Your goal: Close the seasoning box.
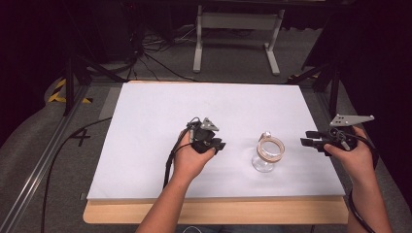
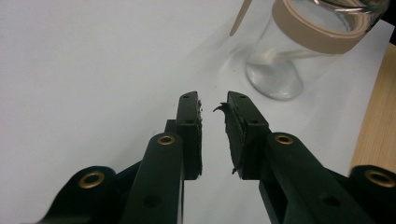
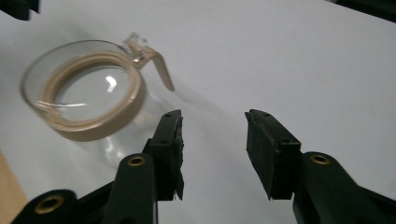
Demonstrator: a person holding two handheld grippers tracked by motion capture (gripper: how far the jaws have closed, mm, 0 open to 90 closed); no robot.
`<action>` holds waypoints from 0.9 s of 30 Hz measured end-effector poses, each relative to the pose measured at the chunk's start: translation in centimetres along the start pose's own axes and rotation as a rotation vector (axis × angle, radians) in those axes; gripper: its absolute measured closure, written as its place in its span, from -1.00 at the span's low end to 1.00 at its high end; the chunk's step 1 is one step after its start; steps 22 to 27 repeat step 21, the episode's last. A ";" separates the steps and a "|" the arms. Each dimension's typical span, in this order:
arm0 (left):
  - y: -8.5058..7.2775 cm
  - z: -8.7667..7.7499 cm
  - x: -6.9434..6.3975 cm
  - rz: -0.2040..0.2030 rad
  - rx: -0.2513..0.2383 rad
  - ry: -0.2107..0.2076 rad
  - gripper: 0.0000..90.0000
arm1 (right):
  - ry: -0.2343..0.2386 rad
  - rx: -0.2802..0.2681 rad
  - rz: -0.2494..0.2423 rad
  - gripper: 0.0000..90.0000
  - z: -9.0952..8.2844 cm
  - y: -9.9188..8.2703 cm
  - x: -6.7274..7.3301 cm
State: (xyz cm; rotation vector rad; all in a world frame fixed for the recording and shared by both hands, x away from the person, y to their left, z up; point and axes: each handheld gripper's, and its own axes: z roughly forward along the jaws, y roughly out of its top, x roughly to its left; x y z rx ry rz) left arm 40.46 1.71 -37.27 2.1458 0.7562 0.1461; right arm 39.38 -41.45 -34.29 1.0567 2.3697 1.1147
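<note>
A white board (image 1: 160, 111) lies on a wooden tabletop (image 1: 218, 213) (pale), with a metal stand (image 1: 238, 29) behind it.

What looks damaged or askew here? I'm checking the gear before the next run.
The left gripper has frayed, torn padding on its fingertips. The glass jar stands upright, nothing spilled.

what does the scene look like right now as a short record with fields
object: clear glass jar with a tan band round its mouth
jar state: upright, nothing gripping it
surface: white sheet on a wooden table
left gripper: to the jar's left, jaws apart, nothing between them
right gripper: to the jar's right, jaws apart, nothing between them
jar position: between the two grippers, near the front edge
</note>
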 end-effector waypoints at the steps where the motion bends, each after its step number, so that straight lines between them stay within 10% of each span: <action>1: -0.1 0.0 0.2 0.006 0.006 0.002 0.68 | -0.006 0.001 0.008 0.20 0.1 -0.2 -0.3; 17: -1.5 0.6 1.1 -0.030 0.024 0.015 0.60 | -0.027 0.183 0.090 -0.07 4.8 -4.1 -3.6; 27: -1.6 0.6 1.1 -0.028 0.032 0.010 0.58 | -0.017 0.202 0.095 -0.10 5.2 -4.3 -3.6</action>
